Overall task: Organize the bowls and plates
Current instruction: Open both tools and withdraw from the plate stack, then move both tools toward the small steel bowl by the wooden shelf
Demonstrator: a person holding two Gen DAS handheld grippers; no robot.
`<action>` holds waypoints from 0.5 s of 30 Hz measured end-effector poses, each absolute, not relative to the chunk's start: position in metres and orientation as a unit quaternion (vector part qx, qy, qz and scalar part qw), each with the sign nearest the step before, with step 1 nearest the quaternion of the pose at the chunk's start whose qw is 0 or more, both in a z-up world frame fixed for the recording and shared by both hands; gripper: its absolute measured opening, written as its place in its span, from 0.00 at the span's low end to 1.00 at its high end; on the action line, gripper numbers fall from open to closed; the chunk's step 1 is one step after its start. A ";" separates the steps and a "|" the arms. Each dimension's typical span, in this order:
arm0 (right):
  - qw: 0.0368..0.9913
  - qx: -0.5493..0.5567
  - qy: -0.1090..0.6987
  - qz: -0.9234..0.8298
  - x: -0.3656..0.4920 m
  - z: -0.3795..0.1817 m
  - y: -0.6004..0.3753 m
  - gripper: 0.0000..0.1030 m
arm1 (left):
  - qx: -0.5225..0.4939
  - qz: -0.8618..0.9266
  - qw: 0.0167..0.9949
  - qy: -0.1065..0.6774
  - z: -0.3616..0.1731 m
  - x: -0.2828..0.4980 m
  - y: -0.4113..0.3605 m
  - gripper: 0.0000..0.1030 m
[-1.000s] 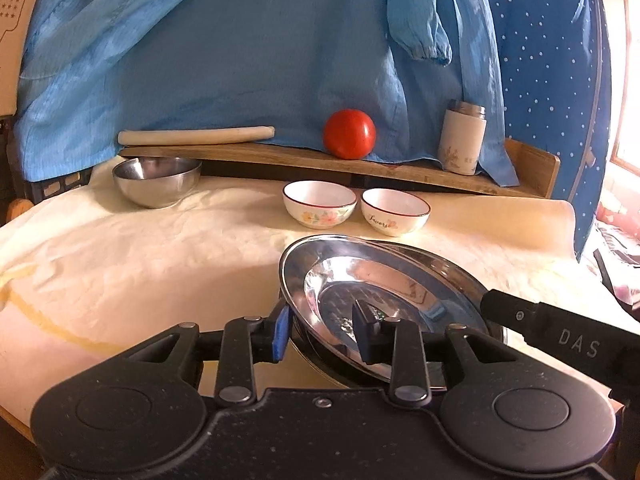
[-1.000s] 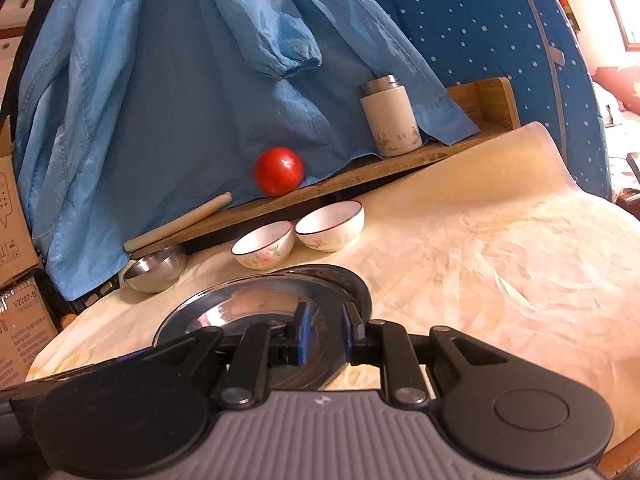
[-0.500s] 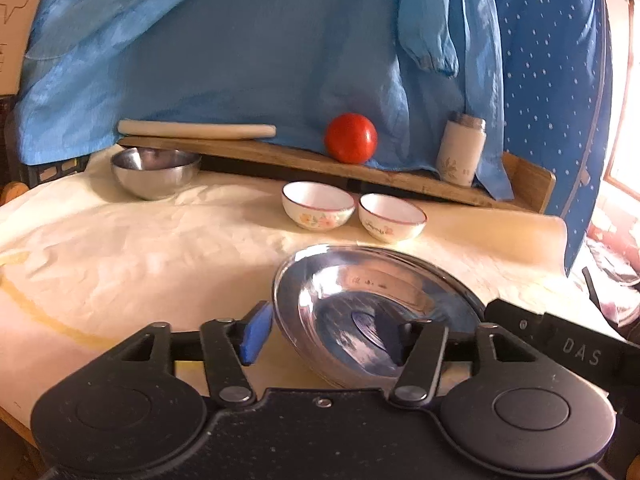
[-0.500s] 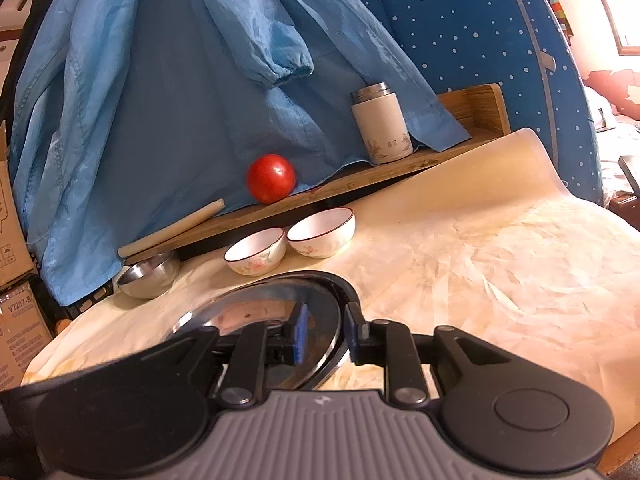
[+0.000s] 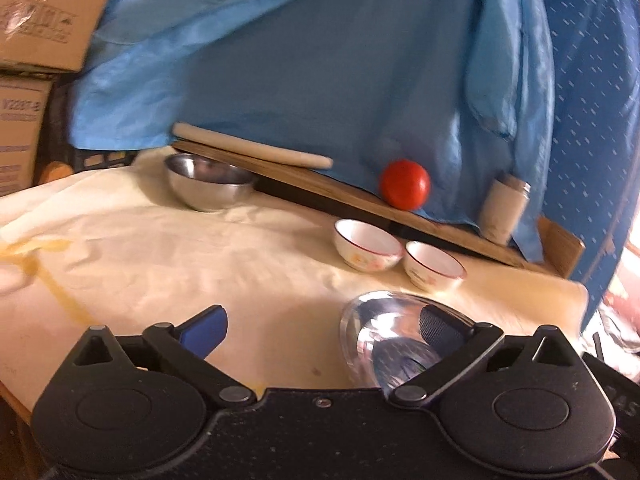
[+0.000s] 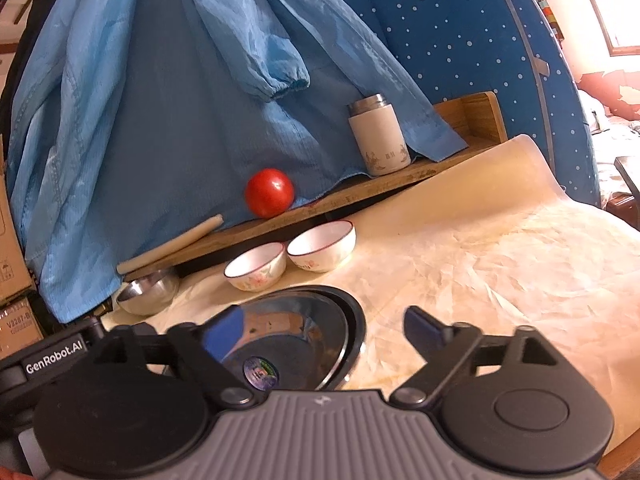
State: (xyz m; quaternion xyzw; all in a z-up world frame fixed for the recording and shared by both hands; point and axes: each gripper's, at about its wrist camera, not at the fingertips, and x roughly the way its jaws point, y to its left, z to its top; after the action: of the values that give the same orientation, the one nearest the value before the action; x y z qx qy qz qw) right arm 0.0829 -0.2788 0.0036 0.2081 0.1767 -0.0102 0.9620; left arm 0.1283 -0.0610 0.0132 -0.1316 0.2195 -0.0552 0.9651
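1. The left gripper (image 5: 322, 330) stands wide open above the desk (image 5: 160, 264), and its jaws hold nothing.
2. Its right finger (image 5: 438, 326) lies over the steel plate (image 5: 384, 344); its blue left finger (image 5: 206, 326) is well apart from the plate, over the bare cloth.
3. The right gripper (image 6: 320, 330) is also spread open and grips nothing.
4. The steel plate (image 6: 304, 320) rests on the desk (image 6: 500, 264), and it seems to sit inside a dark-rimmed plate (image 6: 358, 328) under it.
5. The left finger (image 6: 224, 326) of the right gripper is over the plate, and the right finger (image 6: 424, 326) is beside the plate, over the cloth.
6. Two white bowls with red rims stand side by side, nearly touching, just behind the plates: one bowl (image 6: 256, 266) to the left and the other bowl (image 6: 322, 246) to the right.
7. A steel bowl (image 5: 210, 182) stands far to the left on the desk, in front of the low wooden shelf (image 5: 340, 196).
8. On the shelf lie a pale roller (image 5: 252, 150), a tomato (image 6: 269, 192) and a white cup with a metal lid (image 6: 378, 136), which stands upright.
9. A blue garment (image 6: 160, 100) hangs behind the shelf, and its hem touches the shelf beside the cup.
10. The left wrist view is blurred, so small details there I cannot tell.
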 end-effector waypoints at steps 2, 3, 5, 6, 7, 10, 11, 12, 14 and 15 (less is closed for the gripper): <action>0.963 0.210 0.170 -0.011 0.084 0.004 -0.277 0.98 | -0.137 -0.046 0.965 0.220 0.014 0.131 -0.052 0.99; 0.963 0.211 0.166 -0.011 0.084 0.005 -0.276 0.99 | -0.140 -0.039 0.964 0.221 0.014 0.133 -0.046 0.99; 0.964 0.212 0.159 -0.009 0.086 0.006 -0.273 1.00 | -0.144 -0.028 0.964 0.221 0.015 0.138 -0.034 0.99; 0.965 0.210 0.158 -0.006 0.088 0.007 -0.272 1.00 | -0.147 -0.021 0.964 0.222 0.016 0.142 -0.025 0.99; 0.965 0.208 0.157 -0.004 0.090 0.008 -0.270 1.00 | -0.151 -0.013 0.963 0.223 0.017 0.145 -0.017 0.99; 0.968 0.196 0.154 0.003 0.100 0.014 -0.263 1.00 | -0.166 0.009 0.959 0.231 0.020 0.159 0.013 0.99; 0.969 0.192 0.154 0.007 0.104 0.017 -0.260 1.00 | -0.170 0.016 0.957 0.235 0.021 0.164 0.022 0.99; 0.970 0.187 0.154 0.012 0.109 0.020 -0.257 1.00 | -0.175 0.023 0.955 0.237 0.023 0.169 0.032 0.99; 0.970 0.181 0.157 0.027 0.120 0.025 -0.249 1.00 | -0.177 0.035 0.954 0.241 0.027 0.180 0.048 0.99; 0.970 0.180 0.160 0.037 0.126 0.027 -0.245 1.00 | -0.175 0.039 0.954 0.242 0.029 0.186 0.055 0.99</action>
State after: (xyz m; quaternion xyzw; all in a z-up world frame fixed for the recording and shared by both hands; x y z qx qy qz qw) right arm 0.1258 -0.2451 0.0273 0.1799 0.1603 0.0367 0.9698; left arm 0.1864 0.0553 0.0292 -0.1747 0.2424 0.0394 0.9535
